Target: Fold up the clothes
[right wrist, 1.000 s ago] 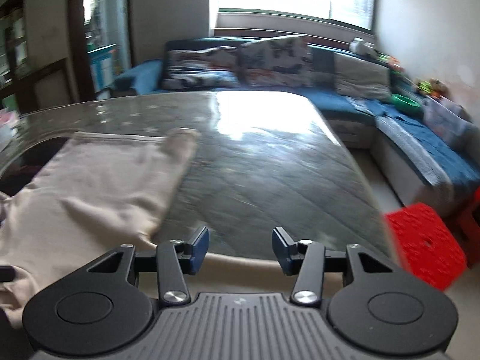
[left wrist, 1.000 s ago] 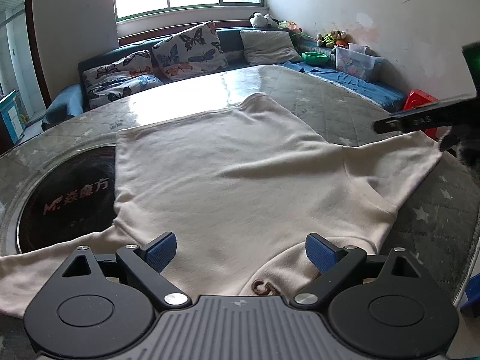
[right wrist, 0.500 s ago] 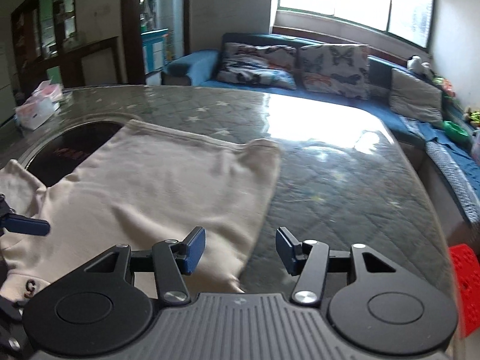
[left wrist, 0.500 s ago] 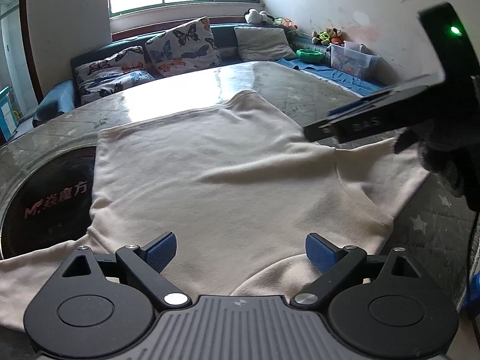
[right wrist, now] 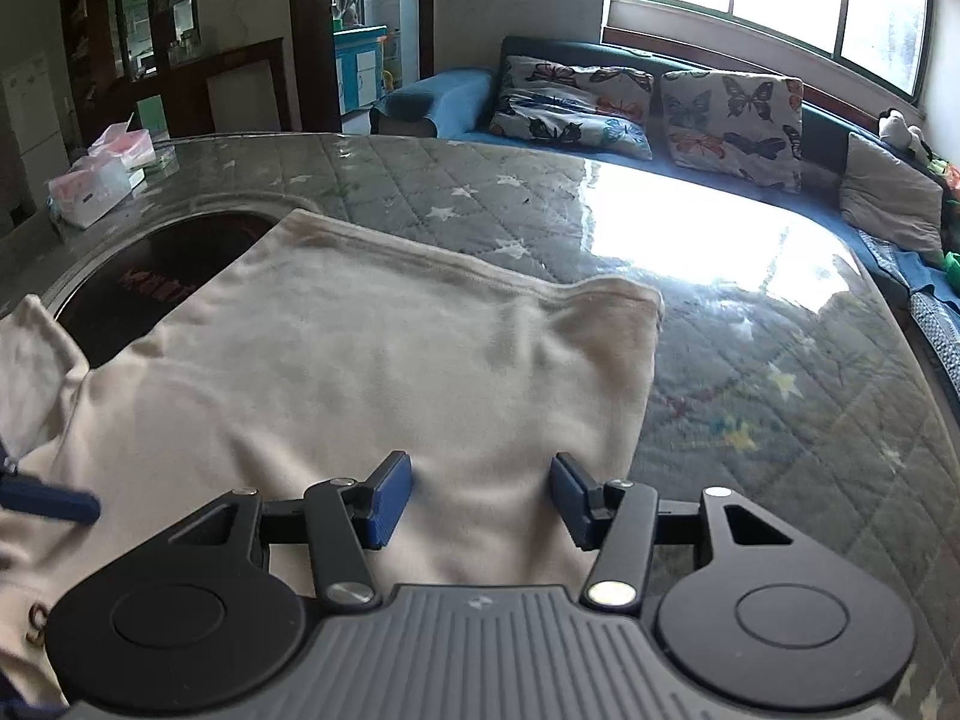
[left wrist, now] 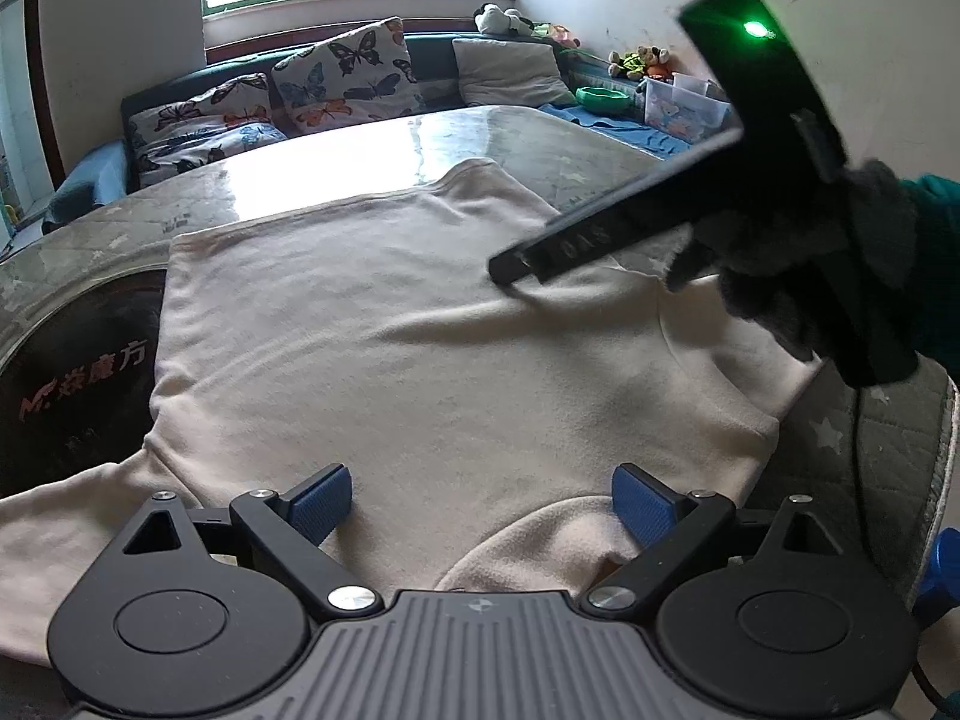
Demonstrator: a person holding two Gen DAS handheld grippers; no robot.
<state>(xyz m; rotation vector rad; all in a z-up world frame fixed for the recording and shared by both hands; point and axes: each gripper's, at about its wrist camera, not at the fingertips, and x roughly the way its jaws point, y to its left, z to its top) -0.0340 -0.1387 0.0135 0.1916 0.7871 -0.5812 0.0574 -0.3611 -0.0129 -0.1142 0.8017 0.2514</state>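
Observation:
A cream sweatshirt [left wrist: 420, 360] lies spread flat on the quilted table, its hem toward the sofa and its collar at my near edge. My left gripper [left wrist: 480, 501] is open and empty, just above the collar area. My right gripper [right wrist: 480, 495] is open and empty, hovering over the sweatshirt [right wrist: 360, 372] near its right side. The right gripper's body [left wrist: 690, 192], held in a gloved hand, shows over the garment's right sleeve in the left wrist view. The left sleeve [left wrist: 66, 540] runs off to the left.
The table [right wrist: 750, 330] has a grey quilted star cover under glass and a dark round inset [left wrist: 78, 372] at the left. A blue sofa with butterfly cushions [left wrist: 342, 78] lines the far side. Tissue packs [right wrist: 96, 180] sit at the table's far left edge.
My right gripper has swung left from the table's right edge over the sweatshirt's right side. My left gripper has edged forward over the collar. Both stay open.

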